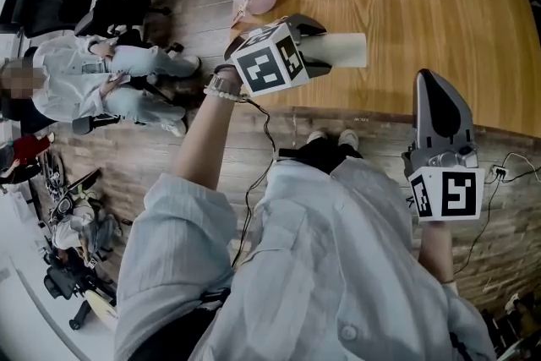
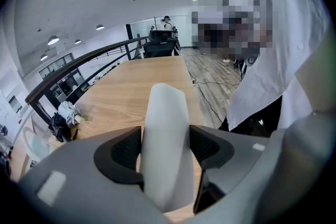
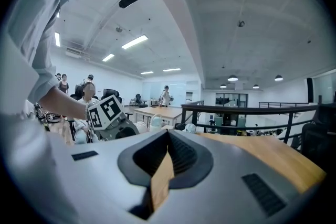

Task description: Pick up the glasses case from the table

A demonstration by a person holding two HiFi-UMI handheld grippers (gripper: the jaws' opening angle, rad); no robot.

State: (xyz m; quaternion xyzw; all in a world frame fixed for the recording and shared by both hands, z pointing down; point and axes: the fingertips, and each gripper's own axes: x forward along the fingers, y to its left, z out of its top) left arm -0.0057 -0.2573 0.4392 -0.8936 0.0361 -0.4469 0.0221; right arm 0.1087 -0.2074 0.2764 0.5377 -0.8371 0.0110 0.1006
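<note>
The right gripper [image 3: 168,136] has its 2 jaws pressed together with nothing between them; a sliver of the wooden table [image 3: 273,157] shows through the wedge below the tips. Just left, a bare forearm [image 3: 58,99] carries the left gripper [image 3: 113,123], its marker cube [image 3: 106,111] facing us. A black railing [image 3: 247,109] runs beyond the table. Far off, people [image 3: 64,84] stand near another table [image 3: 157,111].
</note>
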